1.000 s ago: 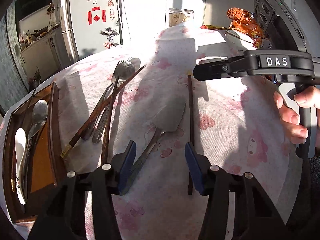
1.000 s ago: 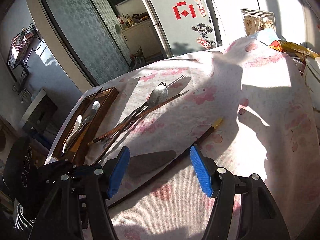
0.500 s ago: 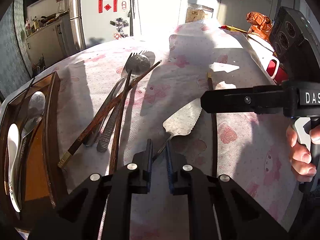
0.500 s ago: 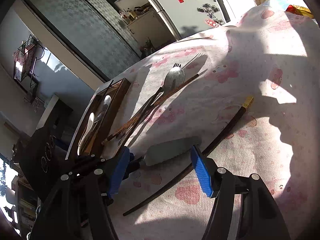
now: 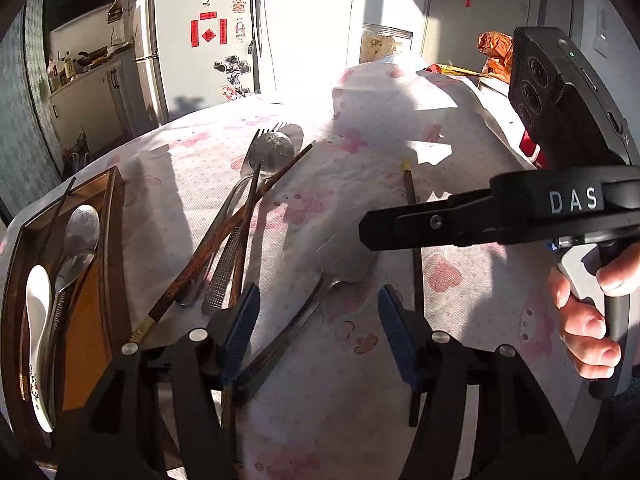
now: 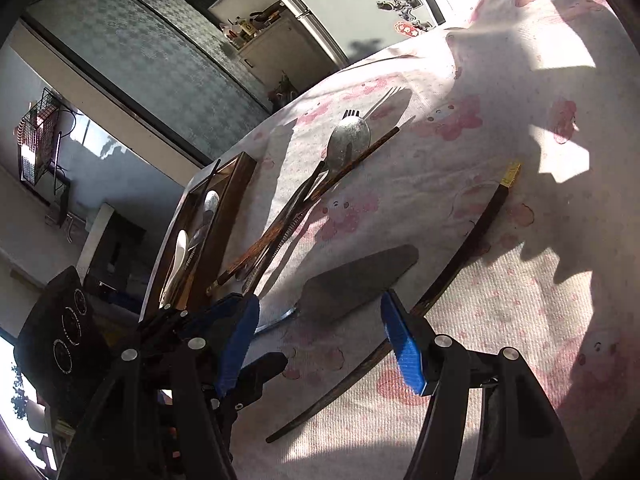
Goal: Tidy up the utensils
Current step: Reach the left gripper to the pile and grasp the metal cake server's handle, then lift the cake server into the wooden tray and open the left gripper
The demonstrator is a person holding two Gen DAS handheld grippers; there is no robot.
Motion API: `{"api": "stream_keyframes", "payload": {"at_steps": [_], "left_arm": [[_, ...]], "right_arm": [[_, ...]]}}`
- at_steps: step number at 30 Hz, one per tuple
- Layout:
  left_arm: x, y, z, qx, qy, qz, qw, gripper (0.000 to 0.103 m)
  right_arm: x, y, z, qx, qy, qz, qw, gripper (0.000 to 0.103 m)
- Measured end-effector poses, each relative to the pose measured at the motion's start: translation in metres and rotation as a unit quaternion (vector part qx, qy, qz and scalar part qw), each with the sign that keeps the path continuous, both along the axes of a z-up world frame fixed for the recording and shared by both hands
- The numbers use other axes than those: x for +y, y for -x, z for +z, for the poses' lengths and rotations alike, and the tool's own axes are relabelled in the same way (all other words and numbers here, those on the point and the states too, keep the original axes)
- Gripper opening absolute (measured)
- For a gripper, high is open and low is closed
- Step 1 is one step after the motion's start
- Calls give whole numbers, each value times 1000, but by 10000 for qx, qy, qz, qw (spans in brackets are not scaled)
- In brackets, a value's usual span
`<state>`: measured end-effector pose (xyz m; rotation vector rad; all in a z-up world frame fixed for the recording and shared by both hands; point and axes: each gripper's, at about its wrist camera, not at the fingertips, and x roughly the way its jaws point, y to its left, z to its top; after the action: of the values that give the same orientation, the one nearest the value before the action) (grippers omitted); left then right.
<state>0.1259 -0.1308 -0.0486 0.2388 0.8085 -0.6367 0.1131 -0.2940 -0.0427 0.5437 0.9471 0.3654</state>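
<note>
A steel cake server (image 5: 338, 266) lies on the pink-patterned tablecloth, its dark handle between the open fingers of my left gripper (image 5: 318, 330). It also shows in the right wrist view (image 6: 356, 278), just ahead of my open, empty right gripper (image 6: 320, 340). A lone dark chopstick (image 5: 416, 280) lies to its right. A pile of a spoon (image 5: 272, 150), fork and chopsticks (image 5: 224, 236) lies to the left. A brown wooden tray (image 5: 116, 240) at the far left holds a white spoon (image 5: 38, 340) and metal spoons.
The right gripper's body (image 5: 500, 216) and the hand on it hang over the table at right in the left wrist view. A fridge (image 5: 200, 40) and cabinets stand beyond the table. An orange packet (image 5: 496, 50) and a red-white container (image 5: 532, 152) sit at the far right.
My left gripper was shut on the cake server's handle half a second ago and has opened; the server lies flat on the cloth. The right gripper has come lower and nearer the blade.
</note>
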Motion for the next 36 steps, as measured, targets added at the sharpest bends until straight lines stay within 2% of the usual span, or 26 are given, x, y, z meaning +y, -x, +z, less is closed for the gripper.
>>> {"api": "stream_keyframes", "payload": {"at_steps": [2,3,4,5,6,7,10,13,16,21,23,25,26,28,29,31,36], "left_arm": [[-4,-8,-3,103,-30,-35,9999,64],[-7,-12,-7,138,-116,-44,9998,58],[-10,-15,-12,187,-231,-56,9995,46],[-11,-16,-13,194,-273,-56,9994,45],[-12,-17,-13,211,-269,-63,9994,27],[-14,-17,-13,151,-313,-46,9994,16],[-12,-22,-11,245,-164,81,9995,15],[-7,-28,-11,375,49,260,9989,14],[-6,-28,-11,401,97,302,9987,14],[-2,-29,-12,522,293,410,9974,14],[0,-29,-12,542,331,455,9969,13],[3,-30,-13,613,438,449,9961,13],[5,-30,-13,653,484,420,9958,13],[5,-28,-13,668,506,358,9958,13],[5,-26,-13,635,465,343,9963,15],[4,-21,-12,546,384,303,9973,39],[8,-9,-10,544,358,208,9977,48]], "right_arm": [[-2,2,1,-8,4,2,10000,64],[-2,2,1,-11,12,12,10000,64],[-2,2,2,-8,12,15,10000,64],[-4,3,2,-8,0,3,10000,64],[-5,4,2,-4,-25,-13,10000,64],[-6,3,1,1,-64,-26,10000,64],[-6,1,-1,32,-209,-44,9998,64],[-3,-5,-3,56,-395,-115,9991,64],[2,-18,-10,226,-427,-234,9986,64],[6,-33,-15,259,-529,-564,9967,55],[7,-37,-18,226,-419,-653,9967,42],[7,-41,-25,265,-400,-710,9963,15],[5,-41,-27,248,-472,-729,9959,11],[3,-40,-27,217,-513,-731,9958,10],[2,-40,-26,173,-568,-718,9957,9],[0,-36,-20,63,-635,-689,9956,7],[-3,-23,3,-285,-731,-570,9953,4]]}}
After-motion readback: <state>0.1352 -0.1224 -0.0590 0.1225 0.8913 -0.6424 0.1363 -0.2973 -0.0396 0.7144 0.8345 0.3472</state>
